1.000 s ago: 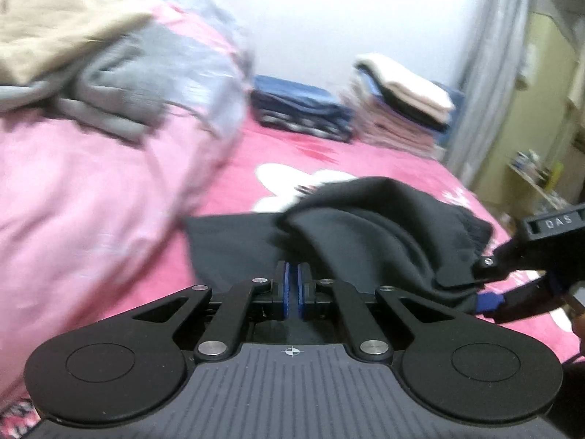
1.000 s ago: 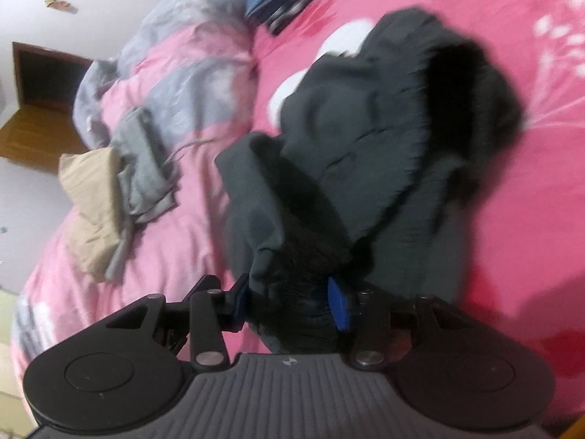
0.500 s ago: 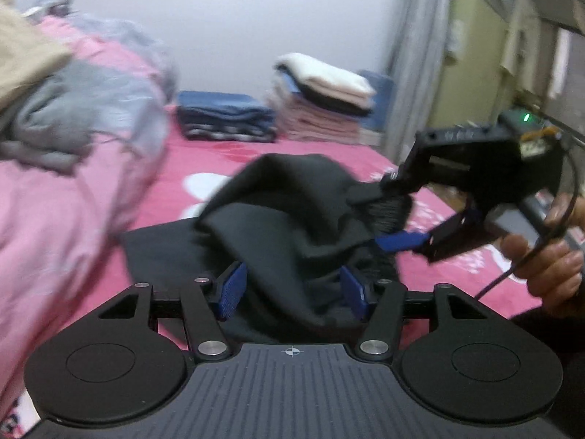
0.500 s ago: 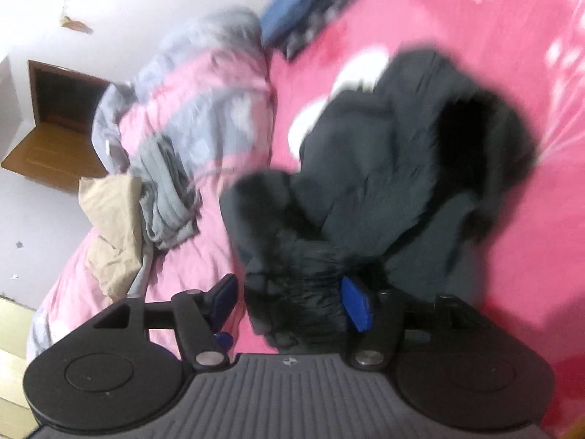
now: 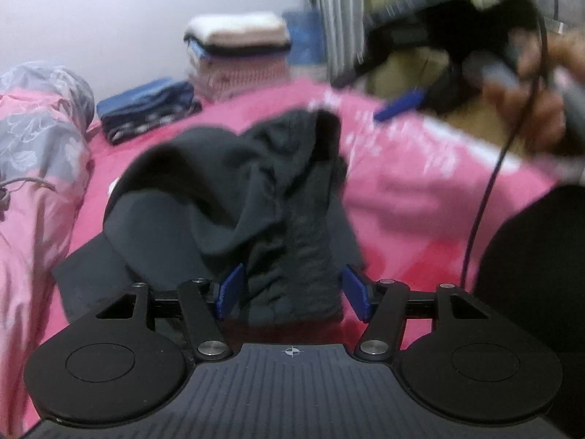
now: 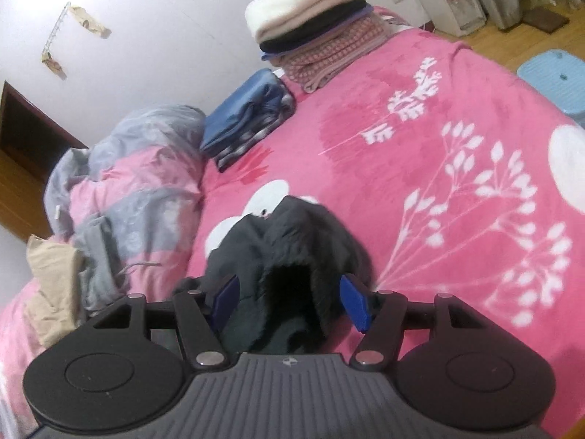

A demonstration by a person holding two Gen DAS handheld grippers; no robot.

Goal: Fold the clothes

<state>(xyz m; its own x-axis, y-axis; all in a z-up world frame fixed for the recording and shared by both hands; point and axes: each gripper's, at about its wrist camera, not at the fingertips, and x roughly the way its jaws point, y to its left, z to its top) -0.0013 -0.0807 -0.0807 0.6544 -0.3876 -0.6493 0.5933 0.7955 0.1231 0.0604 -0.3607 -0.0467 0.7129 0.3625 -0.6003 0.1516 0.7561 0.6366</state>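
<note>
A dark grey garment (image 5: 219, 190) lies crumpled in a heap on the pink flowered bedspread (image 5: 402, 197). My left gripper (image 5: 292, 294) hovers at its near end. Its jaws are opening, and a fold of the cloth lies between the blue pads (image 5: 230, 291) without being pressed. In the right wrist view the same garment (image 6: 292, 241) sits under my right gripper (image 6: 289, 301), which is open, its pads clear of the cloth. In the left wrist view the right gripper (image 5: 398, 104) shows blurred at the upper right, held by a hand (image 5: 530, 109).
A tall stack of folded clothes (image 6: 310, 33) and a folded blue pile (image 6: 248, 120) stand at the far end by the wall. A pink-grey quilt (image 6: 128, 183) with beige and grey garments (image 6: 51, 285) fills the left. A light blue stool (image 6: 555, 77) stands beside the bed.
Both grippers have opened and let go of the dark garment, which now lies in a heap on the bed. The right gripper has drawn away to the right, and both views have swung.
</note>
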